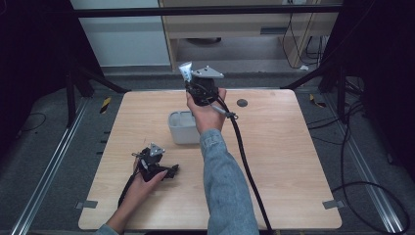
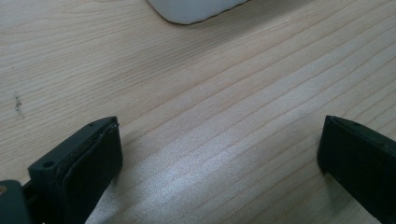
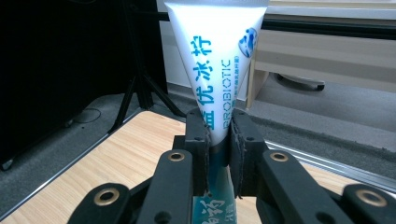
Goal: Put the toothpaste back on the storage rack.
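In the high view, a pale wooden table [image 1: 284, 161] carries a white tub [image 1: 182, 128] near its middle. The right gripper [image 1: 188, 74] is held up above and just behind the tub, gripped by the right hand [image 1: 206, 110] on a denim sleeve [image 1: 226, 188], with a grey plate [image 1: 207, 72] on top and a black cable [image 1: 246, 169] trailing back toward the person. A white tube [image 1: 185, 71] sticks out of its jaws, wide flat end uppermost. The left gripper [image 1: 171, 170] lies low on the table, in front of the tub and to its left, under the left hand [image 1: 139, 183]. A small dark disc [image 1: 242, 103] sits on the table to the right of the tub, farther back. In the left gripper view, the two black jaws stand wide apart over bare wood grain with nothing between them, and a rounded corner of the tub [image 2: 196, 10] shows at the top edge. In the right gripper view, the jaws are pressed closed on the tube [image 3: 219, 65], pinching it across its narrow part. The tube is white and flares upward to a flat crimped end; it bears blue Chinese characters running lengthwise, the word PROBIOTIC in teal, and a small blue emblem near the top. Its lower part, below the jaws, is teal with white characters.
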A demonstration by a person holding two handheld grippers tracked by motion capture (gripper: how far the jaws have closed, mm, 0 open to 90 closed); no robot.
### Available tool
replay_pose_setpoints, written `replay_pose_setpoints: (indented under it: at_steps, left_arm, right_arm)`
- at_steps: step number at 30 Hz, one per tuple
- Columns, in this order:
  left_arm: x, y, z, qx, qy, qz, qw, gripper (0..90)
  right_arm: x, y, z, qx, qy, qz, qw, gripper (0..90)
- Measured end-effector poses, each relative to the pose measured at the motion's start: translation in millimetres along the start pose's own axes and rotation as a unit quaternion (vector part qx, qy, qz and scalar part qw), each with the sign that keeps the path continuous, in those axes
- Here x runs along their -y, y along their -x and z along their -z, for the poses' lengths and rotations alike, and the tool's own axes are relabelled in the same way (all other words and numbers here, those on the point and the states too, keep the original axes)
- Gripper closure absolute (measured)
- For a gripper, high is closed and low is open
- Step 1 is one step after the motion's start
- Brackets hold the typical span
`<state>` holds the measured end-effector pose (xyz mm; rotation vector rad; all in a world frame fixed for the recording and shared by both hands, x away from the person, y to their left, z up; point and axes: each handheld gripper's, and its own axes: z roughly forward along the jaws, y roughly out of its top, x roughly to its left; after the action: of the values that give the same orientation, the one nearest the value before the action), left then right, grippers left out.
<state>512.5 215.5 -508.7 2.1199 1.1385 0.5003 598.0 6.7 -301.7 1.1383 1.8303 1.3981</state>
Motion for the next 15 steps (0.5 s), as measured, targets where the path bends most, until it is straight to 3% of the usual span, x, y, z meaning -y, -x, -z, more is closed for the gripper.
replay_pose_setpoints:
  at_steps: [15]
  left_arm:
    - [-0.3,-0.3,-0.2,0.002,0.000,-0.002,1.0000,0.0]
  right_arm:
    - [14.8,-6.0,-26.9,0.000,-0.008,-0.006,1.0000,79.3]
